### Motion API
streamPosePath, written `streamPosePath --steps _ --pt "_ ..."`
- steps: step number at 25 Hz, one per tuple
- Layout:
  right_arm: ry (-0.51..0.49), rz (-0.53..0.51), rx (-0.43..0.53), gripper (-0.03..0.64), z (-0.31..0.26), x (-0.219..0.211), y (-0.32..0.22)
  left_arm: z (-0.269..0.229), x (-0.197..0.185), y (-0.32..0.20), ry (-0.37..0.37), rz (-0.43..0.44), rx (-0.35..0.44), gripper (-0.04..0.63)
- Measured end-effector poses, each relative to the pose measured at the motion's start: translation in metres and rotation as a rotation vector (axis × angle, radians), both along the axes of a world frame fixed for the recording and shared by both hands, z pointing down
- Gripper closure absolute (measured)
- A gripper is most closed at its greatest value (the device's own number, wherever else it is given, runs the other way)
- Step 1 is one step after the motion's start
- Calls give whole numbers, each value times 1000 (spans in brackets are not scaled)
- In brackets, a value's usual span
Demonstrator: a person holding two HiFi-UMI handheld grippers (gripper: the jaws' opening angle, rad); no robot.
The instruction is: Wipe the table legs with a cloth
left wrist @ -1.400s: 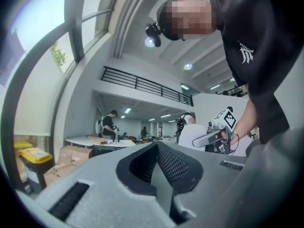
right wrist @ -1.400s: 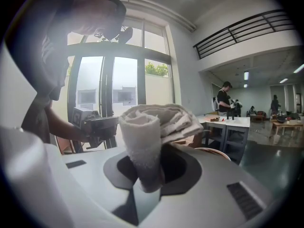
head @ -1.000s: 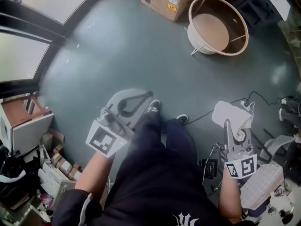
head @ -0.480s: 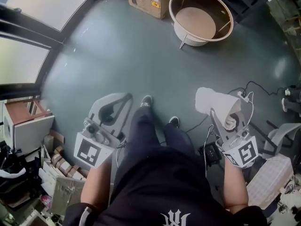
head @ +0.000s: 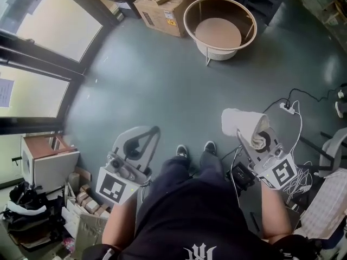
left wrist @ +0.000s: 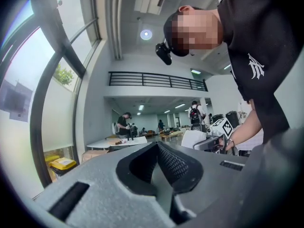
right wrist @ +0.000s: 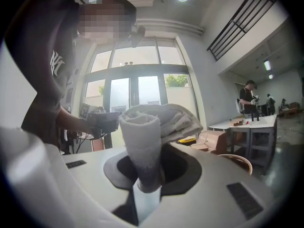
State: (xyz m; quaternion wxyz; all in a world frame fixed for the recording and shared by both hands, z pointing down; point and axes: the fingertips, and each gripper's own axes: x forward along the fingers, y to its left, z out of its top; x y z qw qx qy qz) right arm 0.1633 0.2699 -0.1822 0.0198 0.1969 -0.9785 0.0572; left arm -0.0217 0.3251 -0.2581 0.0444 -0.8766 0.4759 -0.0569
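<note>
right hand-held gripper (head: 250, 137) clamped on rolled white terry cloth (head: 242, 123), held over dark green floor (head: 152, 75) | left hand-held gripper (head: 147, 137) jaws together, empty | step: likely carrying cloth to a table, no leg touched yet | next: close on round tan white-legged table (head: 218, 32), well ahead | in way: white cables (head: 295, 110) near right foot; brown cardboard box (head: 162, 10) beside table

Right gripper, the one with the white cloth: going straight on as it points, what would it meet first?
Past its rolled white cloth, the right gripper likely meets nothing near; the tall glass windows come first. Depth is unclear.
</note>
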Motion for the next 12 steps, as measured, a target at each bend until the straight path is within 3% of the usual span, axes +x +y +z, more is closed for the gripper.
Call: streamPosePath --steps 4,8,12 --pt "54 34 23 546 -2 -13 17 7 -2 10 20 91 34 589" --pt "66 54 3 546 -18 -44 49 30 -10 28 64 169 -37 589" --pt "115 61 -16 546 -26 -64 73 56 -18 42 166 193 -134 589"
